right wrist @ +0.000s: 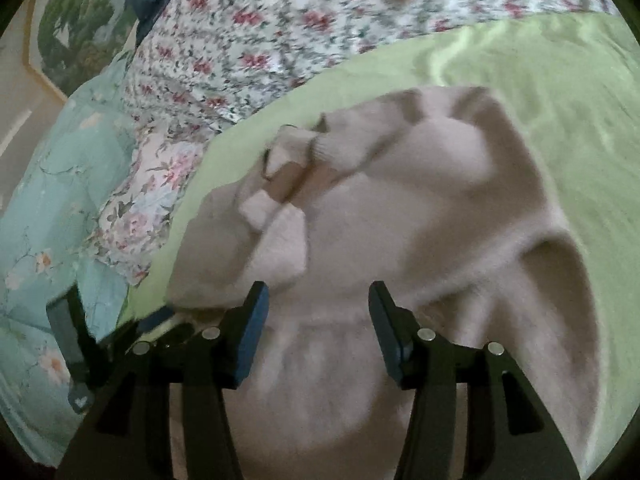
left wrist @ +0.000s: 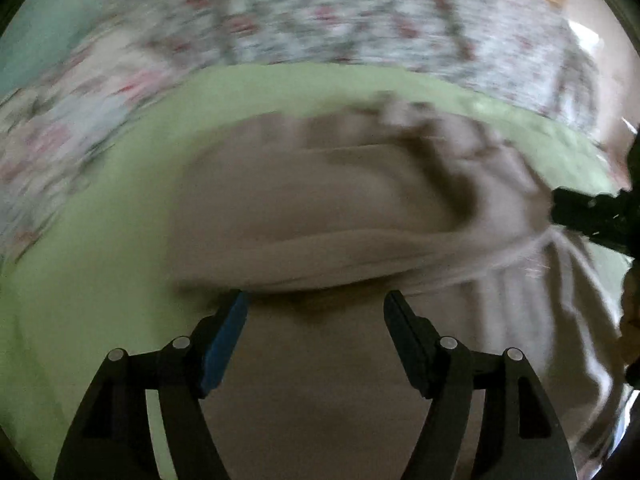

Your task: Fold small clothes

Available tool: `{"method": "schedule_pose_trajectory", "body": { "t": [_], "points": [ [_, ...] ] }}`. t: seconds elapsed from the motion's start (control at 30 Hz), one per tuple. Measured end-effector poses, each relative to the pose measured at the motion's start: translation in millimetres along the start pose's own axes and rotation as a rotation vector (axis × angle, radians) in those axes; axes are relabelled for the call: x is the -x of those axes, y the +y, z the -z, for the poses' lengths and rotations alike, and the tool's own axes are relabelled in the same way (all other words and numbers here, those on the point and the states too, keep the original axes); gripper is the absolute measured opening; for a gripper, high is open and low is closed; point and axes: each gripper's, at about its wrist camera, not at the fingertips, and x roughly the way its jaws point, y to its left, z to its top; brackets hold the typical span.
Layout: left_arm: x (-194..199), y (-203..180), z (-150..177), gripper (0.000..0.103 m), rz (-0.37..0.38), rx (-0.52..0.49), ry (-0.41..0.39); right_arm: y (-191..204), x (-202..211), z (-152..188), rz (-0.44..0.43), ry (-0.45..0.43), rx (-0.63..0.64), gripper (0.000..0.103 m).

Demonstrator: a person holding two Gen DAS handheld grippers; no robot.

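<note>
Folding the small beige knit sweater [right wrist: 400,208], which lies on the pale green sheet [right wrist: 560,80] of the bed. Left hand-held gripper [left wrist: 316,300] released; right hand-held gripper [right wrist: 318,292] also spread, nothing pinched. Next: grasp an edge, I judge.

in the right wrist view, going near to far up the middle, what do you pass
right tongs open over the cloth → fuzzy beige knitted sweater → pale green sheet → white quilt with red flower print
</note>
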Motion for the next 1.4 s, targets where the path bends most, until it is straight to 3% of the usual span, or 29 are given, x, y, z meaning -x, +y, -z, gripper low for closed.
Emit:
{"method": "schedule_pose_trajectory", "body": {
  "t": [0.13,0.27,0.33,0.37,0.5,0.6,0.7,0.87,0.97,1.17,1.3,1.4],
  "points": [
    [-15.8,49.3,6.6,0.070,-0.072,0.139,0.047,7.3,-43.6,-27.8,0.003,0.018,-0.001,0.054],
    [-30.9,67.4,10.7,0.070,-0.079,0.195,0.074,4.0,-88.8,-48.6,0.002,0.072,-0.044,0.053],
    [-37.1,64.6,6.7,0.070,-0.084,0.199,0.071,6.9,-100.6,-53.1,0.006,0.100,-0.037,0.031],
    [-38.3,62.8,4.2,0.070,-0.090,0.196,0.067,13.5,-94.4,-55.5,0.007,0.078,-0.020,0.009],
    [-38.3,61.1,-1.2,0.067,-0.094,0.205,0.053,26.8,-12.6,-55.0,-0.055,-0.173,0.027,0.009],
    [-38.5,57.1,0.3,0.064,-0.101,0.193,0.048,10.2,30.2,-44.4,-0.003,-0.266,0.009,0.009],
    [-41.1,50.1,0.1,0.063,-0.101,0.193,0.050,-26.5,28.7,-26.4,0.091,-0.212,-0.031,0.009],
    [-39.0,55.1,1.3,0.059,-0.090,0.226,0.049,-71.7,-3.8,3.0,0.126,-0.091,-0.140,0.009],
    [-37.4,66.8,1.7,0.059,-0.065,0.283,0.046,-77.7,-5.4,4.1,0.100,-0.082,-0.184,0.013],
    [-32.7,84.2,8.5,0.056,-0.020,0.394,0.032,-64.4,10.0,4.8,0.122,-0.154,-0.110,0.010],
    [-33.3,77.0,11.2,0.056,-0.034,0.338,0.042,-69.7,-1.6,9.0,0.167,-0.092,-0.117,0.010],
    [-25.4,77.0,13.3,0.055,0.022,0.294,0.039,-78.4,0.7,12.2,0.141,-0.066,-0.163,0.014]
  ]
}}
